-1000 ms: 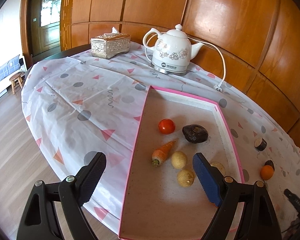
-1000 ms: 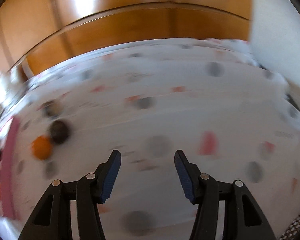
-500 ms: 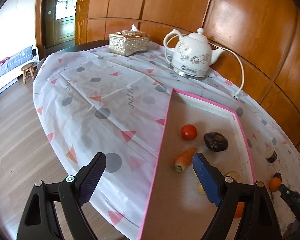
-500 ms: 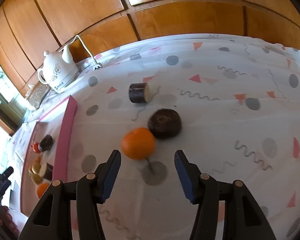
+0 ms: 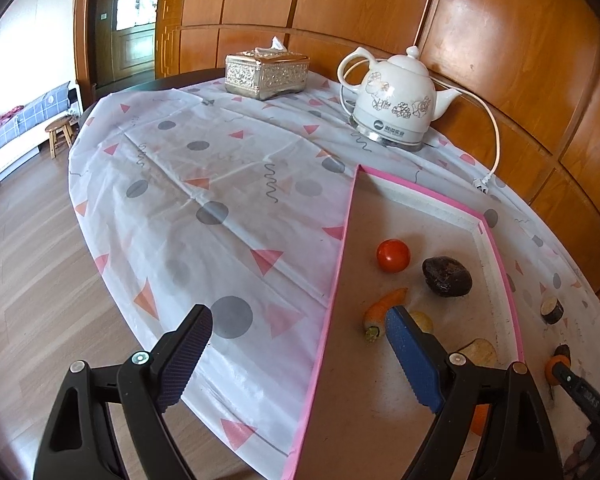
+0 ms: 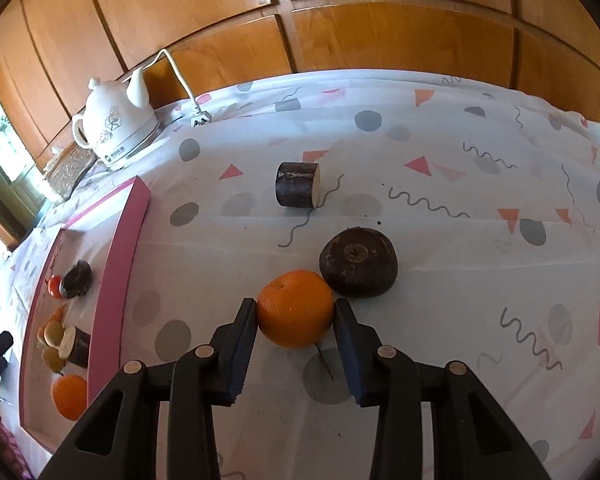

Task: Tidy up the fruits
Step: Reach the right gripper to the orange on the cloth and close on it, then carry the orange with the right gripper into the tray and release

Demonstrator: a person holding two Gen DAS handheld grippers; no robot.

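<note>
My right tongs [image 6: 295, 320] have just been closing and now pinch the orange [image 6: 296, 308] at lower centre of the frame, on the surface [image 6: 440, 280], touching a dark round fruit [image 6: 358, 262]. My left tongs [image 5: 296, 350] gape empty over the pink tray's [image 5: 342, 256] edge.

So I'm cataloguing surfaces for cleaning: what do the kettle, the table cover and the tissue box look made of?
Kettle: glazed white ceramic by its glossy sheen and floral print, on a metal-looking base. Table cover: thin plastic or coated sheet, going by sharp fold creases and a faint shine. Tissue box: embossed silvery metal or metallised plastic; can't tell which.
</note>
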